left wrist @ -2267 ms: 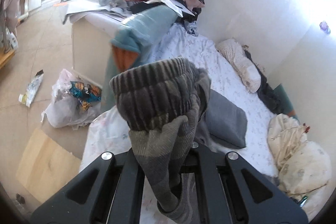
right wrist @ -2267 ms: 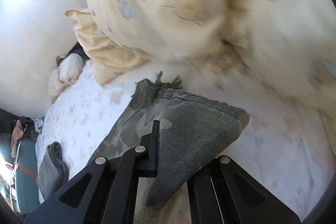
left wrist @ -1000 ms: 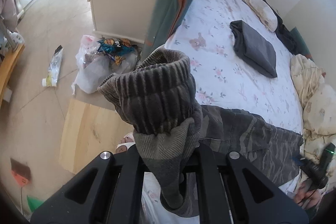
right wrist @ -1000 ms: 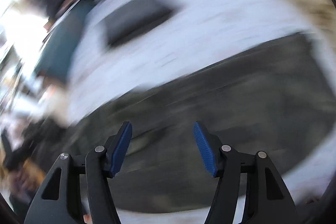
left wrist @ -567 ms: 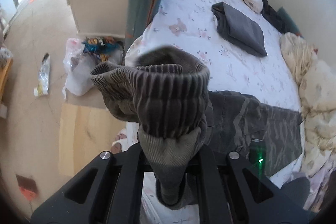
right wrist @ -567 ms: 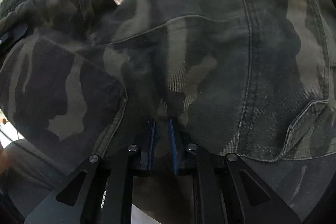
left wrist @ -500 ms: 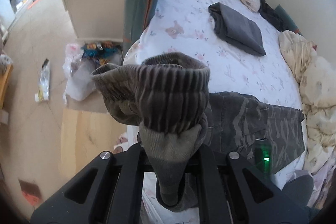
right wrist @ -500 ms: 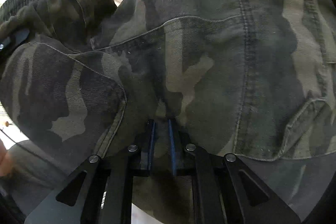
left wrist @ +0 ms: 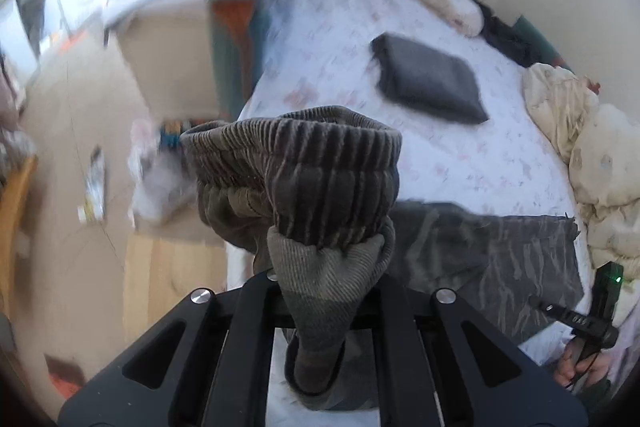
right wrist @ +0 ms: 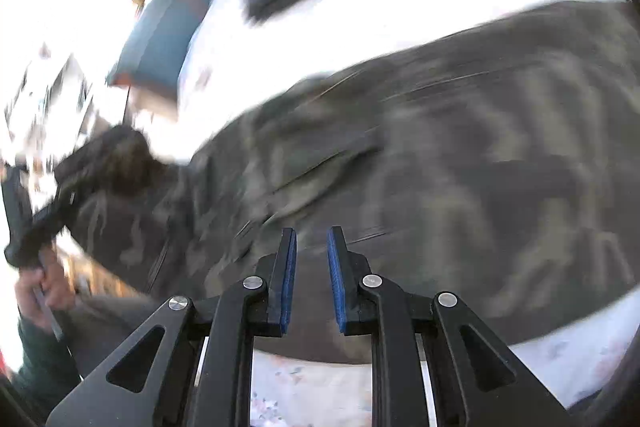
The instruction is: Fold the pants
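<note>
Camouflage pants point(left wrist: 492, 255) lie spread across the near side of the bed, legs toward the right. My left gripper point(left wrist: 320, 291) is shut on their ribbed elastic waistband point(left wrist: 304, 179), which is bunched up and held above the bed's edge. In the right wrist view the pants point(right wrist: 460, 155) fill the frame, blurred by motion. My right gripper point(right wrist: 312, 251) hovers just over the cloth with its blue pads point(right wrist: 289, 279) a little apart and nothing between them. It also shows in the left wrist view point(left wrist: 600, 307) at the lower right.
A folded dark grey garment point(left wrist: 428, 83) lies mid-bed on the white floral sheet point(left wrist: 460, 163). A cream duvet point(left wrist: 600, 163) is heaped at the right. A teal jacket point(left wrist: 236, 27) hangs off a cabinet at the bed's far left. Bags and litter point(left wrist: 152, 179) lie on the floor.
My right gripper let go of the pants, opened slightly and pulled back over the cloth. My left gripper kept hold of the waistband and swung, blurring the room.
</note>
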Motion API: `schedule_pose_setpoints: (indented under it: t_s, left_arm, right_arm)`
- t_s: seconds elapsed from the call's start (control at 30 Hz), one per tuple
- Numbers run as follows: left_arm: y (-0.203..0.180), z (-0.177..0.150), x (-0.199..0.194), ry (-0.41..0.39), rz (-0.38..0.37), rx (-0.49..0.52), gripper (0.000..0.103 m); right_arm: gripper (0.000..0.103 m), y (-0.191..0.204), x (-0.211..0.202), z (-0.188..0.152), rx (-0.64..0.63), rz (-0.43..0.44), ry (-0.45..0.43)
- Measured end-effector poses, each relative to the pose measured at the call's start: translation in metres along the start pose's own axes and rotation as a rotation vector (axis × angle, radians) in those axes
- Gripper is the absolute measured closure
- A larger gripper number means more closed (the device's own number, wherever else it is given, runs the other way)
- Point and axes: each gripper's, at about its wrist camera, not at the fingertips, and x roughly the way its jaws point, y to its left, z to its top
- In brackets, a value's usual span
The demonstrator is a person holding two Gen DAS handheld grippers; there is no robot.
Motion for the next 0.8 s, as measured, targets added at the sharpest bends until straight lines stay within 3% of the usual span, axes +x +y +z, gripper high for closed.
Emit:
schedule_pose_setpoints:
  t_s: [0.07, 0.13, 0.17, 0.33, 0.47, 0.6, 0.67, 0.73, 0.77, 0.8]
  left_arm:
    - [-0.041, -0.011, -0.008, -0.050, 0.033, 0.112, 0.098]
    - [-0.094, -0.032, -0.003, -0.051, 0.021, 0.221, 0.098]
    - [-0.113, -0.041, 0.005, -0.025, -0.004, 0.234, 0.098]
    - [-0.193, -0.098, 0.073, 0.117, -0.034, 0.324, 0.098]
    - [-0.224, -0.149, 0.129, 0.209, 0.011, 0.366, 0.097]
    - [-0.235, -0.166, 0.133, 0.224, 0.053, 0.448, 0.094]
    - [-0.226, -0.162, 0.121, 0.276, 0.012, 0.460, 0.088]
    - [-0.211, -0.158, 0.108, 0.333, -0.041, 0.437, 0.059]
    - [-0.200, -0.154, 0.095, 0.350, -0.093, 0.402, 0.050]
    - [-0.186, -0.149, 0.079, 0.352, -0.139, 0.366, 0.030]
  right_arm:
    - [0.080, -0.026, -0.019, 0.005, 0.052, -0.007, -0.054]
    - [0.036, -0.045, -0.028, 0.003, 0.148, -0.019, -0.101]
    - [0.033, -0.054, -0.037, 0.004, 0.192, -0.003, -0.134]
    - [0.033, -0.071, -0.052, 0.006, 0.276, 0.038, -0.206]
    - [0.033, -0.081, -0.055, 0.005, 0.316, 0.064, -0.217]
    - [0.033, -0.085, -0.054, 0.006, 0.327, 0.090, -0.176]
    - [0.033, -0.079, -0.043, 0.007, 0.301, 0.093, -0.129]
    - [0.033, -0.072, -0.039, 0.008, 0.276, 0.091, -0.110]
    - [0.033, -0.068, -0.036, 0.009, 0.260, 0.089, -0.099]
    - [0.032, -0.065, -0.033, 0.010, 0.251, 0.088, -0.093]
